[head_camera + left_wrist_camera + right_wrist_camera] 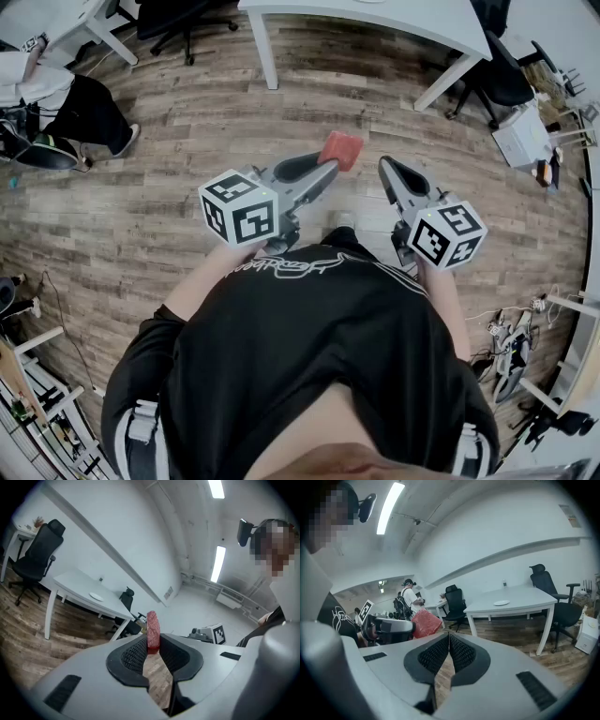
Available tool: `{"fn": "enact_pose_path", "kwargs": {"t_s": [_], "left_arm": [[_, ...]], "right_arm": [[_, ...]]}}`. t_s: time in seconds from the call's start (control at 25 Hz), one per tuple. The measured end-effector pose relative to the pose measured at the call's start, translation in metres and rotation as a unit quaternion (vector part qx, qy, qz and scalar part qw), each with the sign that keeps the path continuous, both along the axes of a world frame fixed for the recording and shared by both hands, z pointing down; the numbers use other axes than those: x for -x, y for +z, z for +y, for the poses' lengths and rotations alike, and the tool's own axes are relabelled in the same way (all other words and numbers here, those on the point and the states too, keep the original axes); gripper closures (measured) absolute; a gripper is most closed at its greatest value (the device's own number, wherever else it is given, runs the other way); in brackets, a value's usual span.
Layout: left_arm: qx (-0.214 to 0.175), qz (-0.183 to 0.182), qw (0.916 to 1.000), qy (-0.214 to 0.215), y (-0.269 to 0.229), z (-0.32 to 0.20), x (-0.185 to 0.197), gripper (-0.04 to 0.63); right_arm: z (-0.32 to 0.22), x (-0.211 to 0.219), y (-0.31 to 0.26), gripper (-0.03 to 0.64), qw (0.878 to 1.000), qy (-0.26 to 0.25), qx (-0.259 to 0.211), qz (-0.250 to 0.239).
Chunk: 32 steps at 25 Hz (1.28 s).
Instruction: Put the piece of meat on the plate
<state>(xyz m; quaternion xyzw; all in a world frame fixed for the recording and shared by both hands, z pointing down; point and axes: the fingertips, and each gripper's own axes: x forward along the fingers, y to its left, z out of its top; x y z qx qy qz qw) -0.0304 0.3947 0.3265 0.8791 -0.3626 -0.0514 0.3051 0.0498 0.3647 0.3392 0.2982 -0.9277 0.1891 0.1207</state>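
A person in a black shirt [309, 347] stands on a wooden floor [141, 216] with a tool in each hand. The left tool [323, 172] is clamped on the piece of meat [340, 150], and its two ribbed pads press on the slab's broad faces. The red slab is gripped by its near end and juts out past the tool's tips, with its long axis in line with the jaws and pointing away from the holder. In the left gripper view it stands on edge, with the thin side toward the camera and the free end up. From the right gripper view its broad red face shows beside the left tool's grey tips.

The right tool [388, 169] is just beside it, level with it and not touching. Its jaws are closed together and grip nothing.

The meat is in the air over the floorboards, well apart from the plate [501, 603]. The plate is a small white dish, seemingly round, lying on a white worktop [529, 599] across the room. A black office chair [546, 588] stands at the worktop's far side. Another person [410, 599] stands in the background beyond the left tool.
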Motion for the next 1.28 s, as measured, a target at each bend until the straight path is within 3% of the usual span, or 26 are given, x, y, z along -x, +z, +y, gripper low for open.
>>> {"fn": "enact_pose_path", "kwargs": {"t_s": [0.68,1.28], "left_arm": [[0.007,-0.004,1.0000,-0.003,0.007,-0.010,-0.003,0.512],[0.035,-0.023,0.9991,-0.008,0.019,-0.089,-0.041,0.512]], "right_arm": [[-0.015,-0.003,0.008,0.606,1.000,0.008,0.010,-0.011],[-0.096,-0.044,0.021,0.606,0.999,0.013,0.031,-0.039]]}}
